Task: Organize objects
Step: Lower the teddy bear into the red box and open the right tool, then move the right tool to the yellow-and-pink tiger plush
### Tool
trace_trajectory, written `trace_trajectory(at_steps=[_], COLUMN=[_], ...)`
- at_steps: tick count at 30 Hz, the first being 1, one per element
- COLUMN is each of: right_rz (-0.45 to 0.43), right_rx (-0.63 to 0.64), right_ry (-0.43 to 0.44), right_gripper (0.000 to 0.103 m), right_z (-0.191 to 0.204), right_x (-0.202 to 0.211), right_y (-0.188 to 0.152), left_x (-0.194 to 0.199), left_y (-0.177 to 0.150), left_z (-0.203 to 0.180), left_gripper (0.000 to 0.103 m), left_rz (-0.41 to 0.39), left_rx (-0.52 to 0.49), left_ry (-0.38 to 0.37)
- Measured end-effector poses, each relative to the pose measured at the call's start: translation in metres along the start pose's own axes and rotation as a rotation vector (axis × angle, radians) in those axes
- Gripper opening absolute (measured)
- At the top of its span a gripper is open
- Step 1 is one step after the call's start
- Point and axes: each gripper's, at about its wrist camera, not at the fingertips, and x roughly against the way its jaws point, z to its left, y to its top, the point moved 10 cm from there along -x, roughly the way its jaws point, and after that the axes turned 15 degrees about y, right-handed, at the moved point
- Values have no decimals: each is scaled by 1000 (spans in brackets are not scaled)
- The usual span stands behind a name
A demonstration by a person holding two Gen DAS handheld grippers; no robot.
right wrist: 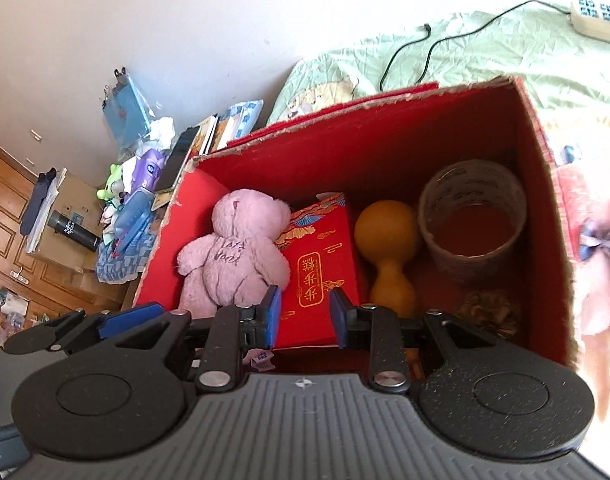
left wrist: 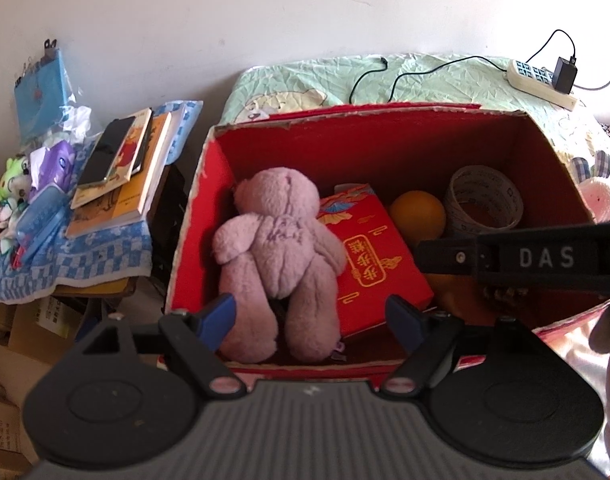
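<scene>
Over the open red cardboard box (left wrist: 193, 216) I had both grippers hanging side by side. My left gripper (left wrist: 311, 316) stood with its blue-padded fingers (left wrist: 221, 316) spread wide and empty, either side of the legs of the pink teddy bear (left wrist: 277, 256), without touching it as far as I could judge. The bear lay face down in the left part of the box, its head toward the far wall, one side overlapping the red gift box with gold lettering (left wrist: 379, 268). Just right of that gift box sat an orange gourd-shaped toy (right wrist: 387, 256), and beyond it, in the far right corner, a roll of clear tape (right wrist: 473, 212) stood on its side face. A small brownish crumpled thing (right wrist: 489, 308) lay near the tape; I could not tell what it was.

My right gripper (right wrist: 305, 318) held its fingers parted by a narrow gap with nothing between them, above the near edge of the gift box. The box rested on a green bedsheet (left wrist: 425, 76), where a power strip (left wrist: 541, 80) lay near the wall. To the left, a stack of books (left wrist: 121, 176) with a phone (left wrist: 107, 150) on top sat on a blue checked cloth (left wrist: 85, 256)
</scene>
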Motion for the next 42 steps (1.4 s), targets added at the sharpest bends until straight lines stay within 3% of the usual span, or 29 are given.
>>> trace_trajectory(at_steps=[9,19,42], right_rz=[-24,-27,-43], right_rx=[39,79,-22], right_ry=[39,38,-62], right_gripper=[30,33,37], right_z=[11,5,-90], right_x=[33,84,184], right_y=[-4,-13,-48], left_x=[31,70,114], left_y=[-2,-12,-36], left_z=[-13,-51,-200], left_gripper=[86,88,94], left_rz=[6,14,40], left_rx=[32,53,-77], left_ry=[33,19,-52])
